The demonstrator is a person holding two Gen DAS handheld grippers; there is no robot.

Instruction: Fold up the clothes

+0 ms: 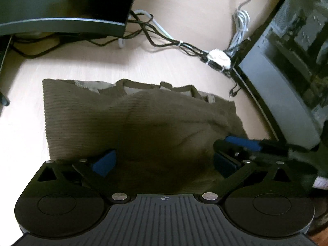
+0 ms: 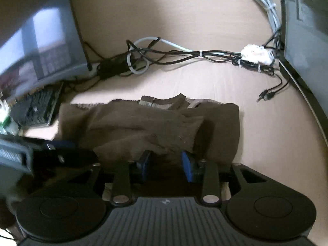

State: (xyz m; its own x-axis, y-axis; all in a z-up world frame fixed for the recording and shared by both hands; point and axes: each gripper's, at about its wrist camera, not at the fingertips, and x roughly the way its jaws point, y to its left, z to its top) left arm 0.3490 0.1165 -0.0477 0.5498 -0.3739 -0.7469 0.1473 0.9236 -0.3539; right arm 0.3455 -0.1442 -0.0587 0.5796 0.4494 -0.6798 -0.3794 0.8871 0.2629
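Note:
A brown knitted sweater [image 1: 127, 123] lies folded on the light wooden desk [image 1: 184, 10], its collar at the far edge. My left gripper [image 1: 164, 164] is open wide over the sweater's near edge, its blue pads apart. My right gripper shows at the right of the left wrist view [image 1: 242, 143], on the sweater's right side. In the right wrist view the sweater [image 2: 155, 123] is bunched, and my right gripper [image 2: 166, 166] has its blue pads close around a raised fold of the cloth. My left gripper shows blurred at the left of that view [image 2: 61, 151].
A dark monitor [image 1: 61, 6] stands at the back left and another screen [image 1: 287, 71] at the right. A bundle of black and white cables [image 1: 184, 45] runs across the desk behind the sweater. A black keyboard [image 2: 37, 106] lies at the left.

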